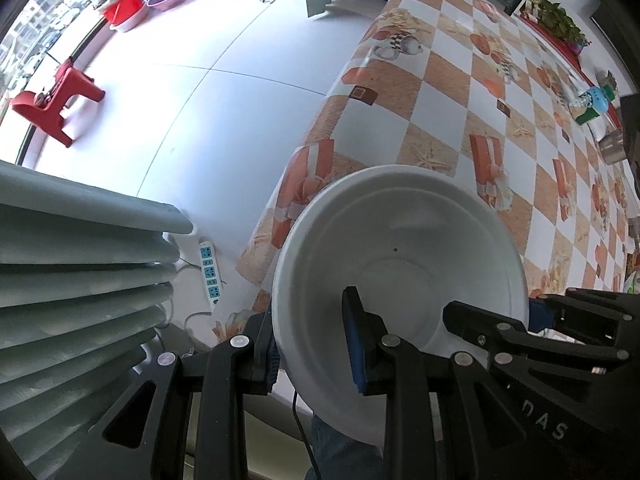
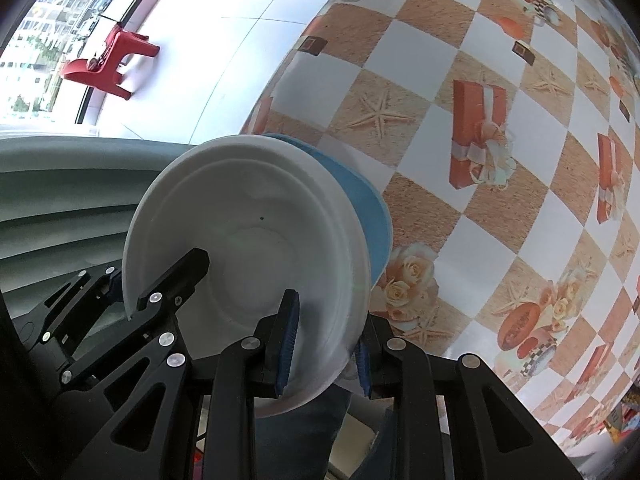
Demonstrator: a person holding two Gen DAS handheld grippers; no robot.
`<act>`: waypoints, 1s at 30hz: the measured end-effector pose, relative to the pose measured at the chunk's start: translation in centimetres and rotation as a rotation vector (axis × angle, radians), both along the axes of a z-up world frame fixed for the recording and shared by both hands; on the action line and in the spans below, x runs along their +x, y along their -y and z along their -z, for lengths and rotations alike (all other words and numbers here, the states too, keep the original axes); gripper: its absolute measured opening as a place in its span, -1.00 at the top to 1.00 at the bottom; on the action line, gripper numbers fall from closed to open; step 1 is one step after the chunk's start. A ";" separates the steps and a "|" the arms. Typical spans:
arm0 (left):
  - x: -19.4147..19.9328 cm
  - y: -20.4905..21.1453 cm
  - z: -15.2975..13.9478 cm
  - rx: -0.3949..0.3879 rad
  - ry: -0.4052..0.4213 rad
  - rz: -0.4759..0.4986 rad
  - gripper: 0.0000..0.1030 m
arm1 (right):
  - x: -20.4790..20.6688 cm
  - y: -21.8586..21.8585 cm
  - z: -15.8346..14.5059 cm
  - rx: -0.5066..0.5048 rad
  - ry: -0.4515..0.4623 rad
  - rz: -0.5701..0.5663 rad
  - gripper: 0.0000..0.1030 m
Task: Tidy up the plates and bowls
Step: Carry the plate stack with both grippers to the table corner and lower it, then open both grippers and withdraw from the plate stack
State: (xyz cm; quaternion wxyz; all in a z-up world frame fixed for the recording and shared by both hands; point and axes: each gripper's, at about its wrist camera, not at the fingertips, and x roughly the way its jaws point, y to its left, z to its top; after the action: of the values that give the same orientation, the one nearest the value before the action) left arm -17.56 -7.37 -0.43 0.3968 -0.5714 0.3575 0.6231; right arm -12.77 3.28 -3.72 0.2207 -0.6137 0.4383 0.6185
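A white bowl (image 1: 400, 248) with a stepped inside hangs tilted over the near edge of the checkered table (image 1: 460, 92). Both grippers hold it by opposite sides of its rim. My left gripper (image 1: 314, 336) is shut on the rim, one blue pad inside and one outside. My right gripper (image 2: 326, 350) is shut on the other side the same way. In the right wrist view a blue bowl (image 2: 368, 216) shows under the white bowl (image 2: 248, 232), against its far side. Each gripper appears in the other's view: the right gripper (image 1: 516, 316), the left gripper (image 2: 132, 284).
A pale green ribbed object (image 1: 80, 280) fills the left, close to the bowl. A power strip (image 1: 210, 272) and a red stool (image 1: 56, 100) are on the white floor. A green cup (image 1: 592, 104) and a metal cup (image 1: 612, 144) stand at the table's far right.
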 end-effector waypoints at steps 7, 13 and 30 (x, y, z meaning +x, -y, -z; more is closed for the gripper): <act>0.0 -0.6 1.9 -0.014 -0.012 0.008 0.41 | -0.8 -0.3 1.4 0.033 0.014 -0.027 0.45; 0.2 -0.3 3.6 -0.036 0.000 0.010 0.40 | -1.0 -0.1 2.8 0.044 0.031 -0.031 0.45; 0.3 0.7 1.6 0.027 0.001 0.037 -0.88 | 0.0 -1.0 1.2 0.091 0.027 -0.013 -0.68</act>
State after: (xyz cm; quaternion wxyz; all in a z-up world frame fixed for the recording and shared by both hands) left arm -17.31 -8.09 -1.98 0.4160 -0.5595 0.3594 0.6202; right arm -12.80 4.27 -4.95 0.2501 -0.6143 0.4027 0.6308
